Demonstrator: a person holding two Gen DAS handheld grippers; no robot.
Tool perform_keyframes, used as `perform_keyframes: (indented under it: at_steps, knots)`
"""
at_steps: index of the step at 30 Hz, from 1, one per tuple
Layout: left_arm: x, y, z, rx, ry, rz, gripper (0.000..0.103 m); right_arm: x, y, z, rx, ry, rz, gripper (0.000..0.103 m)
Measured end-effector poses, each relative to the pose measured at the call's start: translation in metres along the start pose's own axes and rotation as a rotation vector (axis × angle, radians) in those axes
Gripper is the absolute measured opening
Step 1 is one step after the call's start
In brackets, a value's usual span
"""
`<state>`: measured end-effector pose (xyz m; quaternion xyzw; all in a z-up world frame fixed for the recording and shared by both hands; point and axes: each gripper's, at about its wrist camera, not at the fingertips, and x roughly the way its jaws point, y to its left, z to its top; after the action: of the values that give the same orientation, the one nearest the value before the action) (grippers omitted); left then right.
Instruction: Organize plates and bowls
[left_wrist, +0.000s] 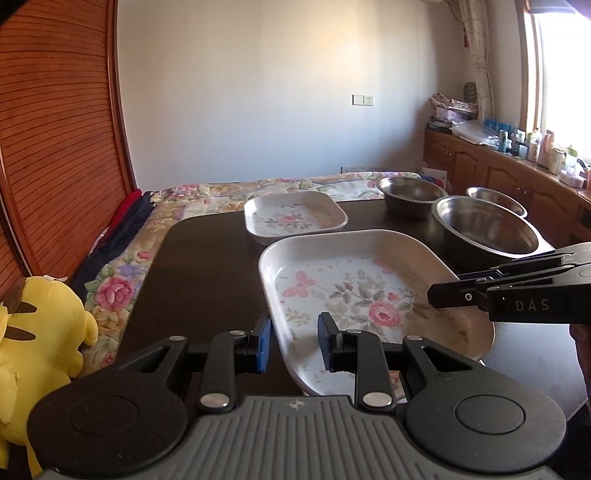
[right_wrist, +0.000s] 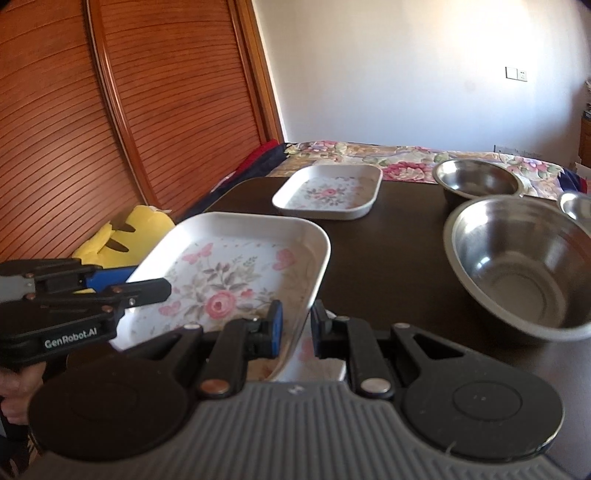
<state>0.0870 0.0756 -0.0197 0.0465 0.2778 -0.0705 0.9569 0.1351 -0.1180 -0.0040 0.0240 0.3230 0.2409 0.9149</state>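
Note:
A large white floral tray (left_wrist: 369, 295) (right_wrist: 229, 273) is held between both grippers over the near part of the dark table (left_wrist: 207, 266). My left gripper (left_wrist: 295, 343) (right_wrist: 144, 281) is shut on the tray's left rim. My right gripper (right_wrist: 297, 325) (left_wrist: 448, 286) is shut on its right rim. Farther back on the table rests a smaller floral tray (left_wrist: 295, 216) (right_wrist: 328, 192). To the right stand three steel bowls: a big one (left_wrist: 484, 229) (right_wrist: 517, 266), a middle one (left_wrist: 410, 192) (right_wrist: 476, 179) and a small one (left_wrist: 495, 199) (right_wrist: 576, 205).
A yellow plush toy (left_wrist: 40, 332) (right_wrist: 125, 232) lies left of the table on a floral bedspread (left_wrist: 114, 291). A slatted wooden door (left_wrist: 55, 147) stands behind it. A cluttered counter (left_wrist: 517, 155) runs along the right wall under the window.

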Motion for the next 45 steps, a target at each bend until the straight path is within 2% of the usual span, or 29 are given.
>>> perform_keyframes:
  at_steps: [9,13,18,45]
  knots:
    - [-0.004,-0.014,-0.015,0.007,0.016,-0.019,0.029,-0.012,-0.008,-0.02,0.029,-0.013,-0.012,0.018]
    - [0.0,-0.013,-0.023,0.003,0.036,-0.017,0.029,-0.012,-0.002,-0.029,-0.012,-0.015,-0.029,0.018]
    - [0.003,-0.01,-0.029,-0.001,0.052,-0.013,0.029,-0.007,-0.001,-0.037,-0.005,-0.002,-0.023,0.018]
    - [0.014,-0.009,-0.037,-0.002,0.078,-0.017,0.029,-0.012,0.002,-0.042,-0.003,-0.016,-0.033,0.018]
